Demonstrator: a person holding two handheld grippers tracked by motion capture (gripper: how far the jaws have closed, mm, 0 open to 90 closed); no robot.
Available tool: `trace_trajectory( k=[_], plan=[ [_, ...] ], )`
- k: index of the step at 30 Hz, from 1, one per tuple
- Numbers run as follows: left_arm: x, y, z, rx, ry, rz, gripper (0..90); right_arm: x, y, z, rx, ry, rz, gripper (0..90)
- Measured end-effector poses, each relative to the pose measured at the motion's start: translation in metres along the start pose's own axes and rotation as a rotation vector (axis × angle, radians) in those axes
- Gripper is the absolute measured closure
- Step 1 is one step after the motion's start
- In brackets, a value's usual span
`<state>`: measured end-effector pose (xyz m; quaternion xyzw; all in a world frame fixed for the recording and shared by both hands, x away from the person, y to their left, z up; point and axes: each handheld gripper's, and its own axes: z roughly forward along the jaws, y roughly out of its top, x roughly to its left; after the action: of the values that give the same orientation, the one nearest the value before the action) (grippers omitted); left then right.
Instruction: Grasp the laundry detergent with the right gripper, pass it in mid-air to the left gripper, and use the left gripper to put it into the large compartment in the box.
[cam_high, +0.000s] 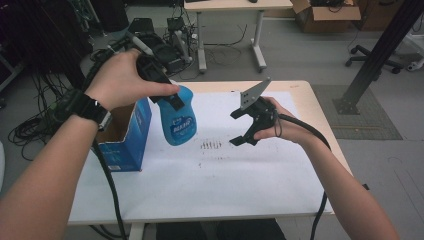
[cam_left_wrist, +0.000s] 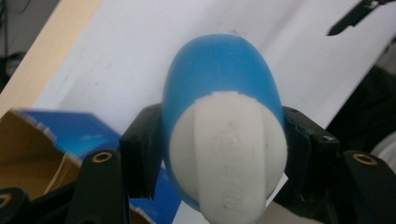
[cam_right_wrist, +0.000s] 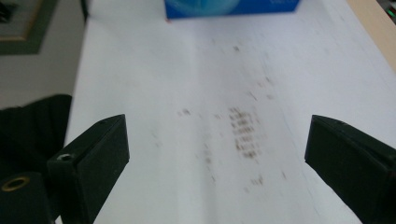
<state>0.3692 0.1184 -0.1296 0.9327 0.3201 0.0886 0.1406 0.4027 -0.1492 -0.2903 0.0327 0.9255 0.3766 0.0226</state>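
Closest to us in the high view, our two forearms come in from the bottom edge, the left one wearing a dark wristband. Our left gripper (cam_high: 170, 97) is raised above the left part of the table, and its jaws are clamped on a blue bottle (cam_high: 178, 120), which hangs clear of the surface with its body pointing down and slightly right. In the left gripper view we see the black pads (cam_left_wrist: 140, 156) pressing on both sides of the bottle (cam_left_wrist: 219, 84) just below its white cap (cam_left_wrist: 229, 154); the cap faces the camera and the blue body points away toward the white sheet.

Our right gripper (cam_high: 240, 127) sits over the middle right of the table, well apart from the bottle, with the grey three-cornered plate on top of it. Its jaws stand wide apart with nothing between them. In the right gripper view the two black jaws frame bare white paper (cam_right_wrist: 196, 84) marked with small dark smudges (cam_right_wrist: 245, 135); the same cluster of smudges (cam_high: 211, 145) lies between the two grippers in the high view.

Just beside and below the bottle, at the table's left edge, stands an open blue cardboard box (cam_high: 125, 145), its brown inside visible. The white sheet (cam_high: 225, 185) covers most of the light wooden table (cam_high: 320, 115).

Beyond the table we see a grey floor with tangled cables, another table on white legs (cam_high: 230, 30), a brown carton (cam_high: 327, 15) and a dark slanted post (cam_high: 380, 50)
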Motion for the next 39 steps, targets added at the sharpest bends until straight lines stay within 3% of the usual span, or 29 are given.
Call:
trace_trajectory(
  k=[2, 3, 5, 6, 12, 17, 21, 26, 32, 39],
  plan=[
    [0.011, -0.004, -0.009, -0.012, 0.023, -0.076, 37.9, -0.003, -0.007, -0.006, 0.040, -0.031, 0.007, 6.7],
    [0.014, -0.006, -0.012, -0.015, 0.033, -0.095, 37.9, -0.006, -0.016, -0.011, 0.071, -0.039, 0.009, 6.7],
    [0.023, -0.010, -0.020, -0.022, 0.057, -0.143, 37.9, -0.007, -0.020, -0.014, 0.082, -0.042, 0.015, 6.6],
    [0.028, -0.012, -0.024, -0.024, 0.066, -0.183, 37.9, -0.010, -0.029, -0.020, 0.116, -0.062, 0.020, 6.5],
    [0.053, -0.024, -0.041, -0.016, 0.139, -0.342, 37.9, -0.013, -0.048, -0.033, 0.204, -0.112, 0.035, 6.8],
    [0.073, -0.038, -0.054, -0.015, 0.201, -0.464, 37.9, -0.016, -0.060, -0.042, 0.219, -0.132, 0.055, 6.8],
    [0.084, -0.047, -0.060, -0.025, 0.218, -0.541, 37.9, -0.019, -0.068, -0.052, 0.228, -0.154, 0.071, 6.8],
    [0.096, -0.059, -0.062, -0.018, 0.232, -0.622, 38.0, -0.021, -0.074, -0.062, 0.238, -0.168, 0.081, 6.7],
    [0.109, -0.073, -0.058, -0.001, 0.273, -0.683, 37.9, -0.022, -0.079, -0.069, 0.245, -0.177, 0.092, 6.9],
    [0.118, -0.088, -0.049, 0.013, 0.269, -0.725, 37.9, -0.024, -0.082, -0.071, 0.245, -0.186, 0.100, 7.2]
  ],
)
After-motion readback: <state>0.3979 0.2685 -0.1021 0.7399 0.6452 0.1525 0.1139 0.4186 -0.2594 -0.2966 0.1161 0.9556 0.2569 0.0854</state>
